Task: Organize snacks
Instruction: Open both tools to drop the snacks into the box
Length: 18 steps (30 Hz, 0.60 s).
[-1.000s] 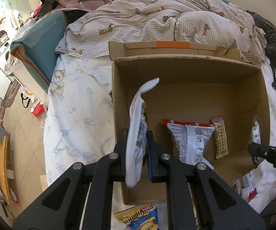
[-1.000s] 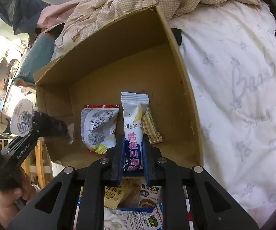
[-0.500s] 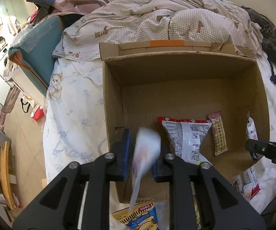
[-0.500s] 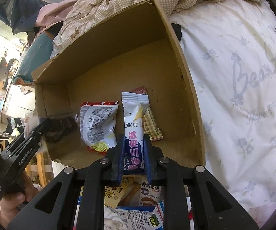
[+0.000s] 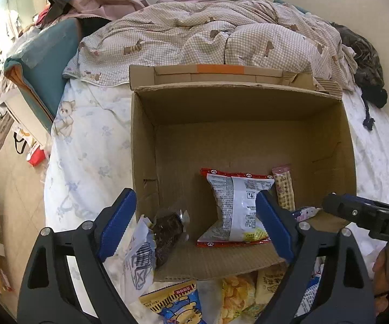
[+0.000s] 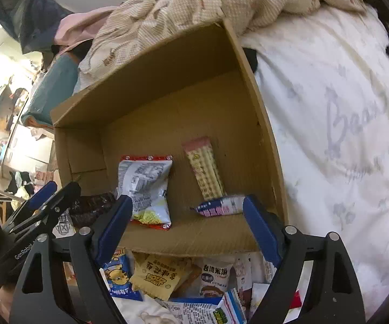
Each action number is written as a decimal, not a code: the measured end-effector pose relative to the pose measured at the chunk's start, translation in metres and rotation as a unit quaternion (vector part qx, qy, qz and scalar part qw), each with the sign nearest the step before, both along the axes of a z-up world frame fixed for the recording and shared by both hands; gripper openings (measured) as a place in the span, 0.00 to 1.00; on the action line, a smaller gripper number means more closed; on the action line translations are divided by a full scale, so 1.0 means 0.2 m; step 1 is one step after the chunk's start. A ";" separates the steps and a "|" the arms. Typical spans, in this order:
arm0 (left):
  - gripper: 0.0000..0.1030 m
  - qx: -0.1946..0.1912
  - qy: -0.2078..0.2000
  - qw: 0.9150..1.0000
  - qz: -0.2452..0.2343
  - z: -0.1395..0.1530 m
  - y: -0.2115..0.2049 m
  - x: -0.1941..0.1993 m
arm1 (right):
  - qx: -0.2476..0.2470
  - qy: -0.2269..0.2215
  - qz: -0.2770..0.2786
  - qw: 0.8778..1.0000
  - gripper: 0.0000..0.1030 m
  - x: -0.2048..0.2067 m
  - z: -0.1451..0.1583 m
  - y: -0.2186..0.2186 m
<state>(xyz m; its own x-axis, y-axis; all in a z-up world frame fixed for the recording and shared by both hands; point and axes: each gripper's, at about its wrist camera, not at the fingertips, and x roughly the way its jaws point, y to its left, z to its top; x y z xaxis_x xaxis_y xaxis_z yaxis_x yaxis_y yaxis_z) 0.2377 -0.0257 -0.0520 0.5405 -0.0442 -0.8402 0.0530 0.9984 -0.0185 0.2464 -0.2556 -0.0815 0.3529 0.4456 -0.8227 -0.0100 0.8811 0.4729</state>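
Observation:
An open cardboard box point(image 5: 145, 140) point(image 6: 251, 86) lies on the bed. Inside lie a red-edged silver snack bag point(image 5: 235, 208) point(image 6: 144, 186), a thin checked stick pack point(image 5: 283, 186) point(image 6: 205, 167), a dark-filled clear packet point(image 5: 164, 232) point(image 6: 91, 206) at the near left wall, and a blue-pink pack point(image 6: 221, 205) point(image 5: 305, 212) at the near right. My left gripper point(image 5: 194, 224) is open and empty above the box's near edge. My right gripper point(image 6: 186, 226) is open and empty, just short of the blue-pink pack.
Several loose snack packs point(image 6: 162, 272) point(image 5: 175, 305) lie on the white sheet in front of the box. A checked duvet point(image 5: 208, 37) is bunched behind it. The bed's left edge drops to the floor point(image 5: 10, 183). Bare sheet point(image 6: 343, 135) lies right of the box.
Both grippers have opened. The left one has dropped its white-and-dark packet at the box's near left; the right one has dropped the blue-pink pack into the near right corner.

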 end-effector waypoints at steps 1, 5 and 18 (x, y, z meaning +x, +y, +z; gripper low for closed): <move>0.85 -0.002 0.000 1.000 0.002 0.00 0.01 0.00 | 0.001 -0.002 0.000 1.000 0.84 0.00 0.00 0.00; 0.85 -0.001 -0.008 1.000 0.006 0.01 0.02 -0.02 | 0.000 -0.001 0.000 1.000 0.84 0.01 0.00 0.00; 0.85 -0.015 -0.027 0.999 0.027 0.08 0.09 -0.07 | 0.001 -0.013 -0.006 1.000 0.84 -0.01 0.04 -0.02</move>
<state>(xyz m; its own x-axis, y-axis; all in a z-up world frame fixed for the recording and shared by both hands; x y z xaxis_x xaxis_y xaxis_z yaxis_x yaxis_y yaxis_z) 0.2231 -0.0069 -0.0367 0.5877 -0.0387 -0.8082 0.0006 0.9989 -0.0473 0.2437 -0.2593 -0.0735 0.3797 0.4434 -0.8119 -0.0114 0.8798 0.4752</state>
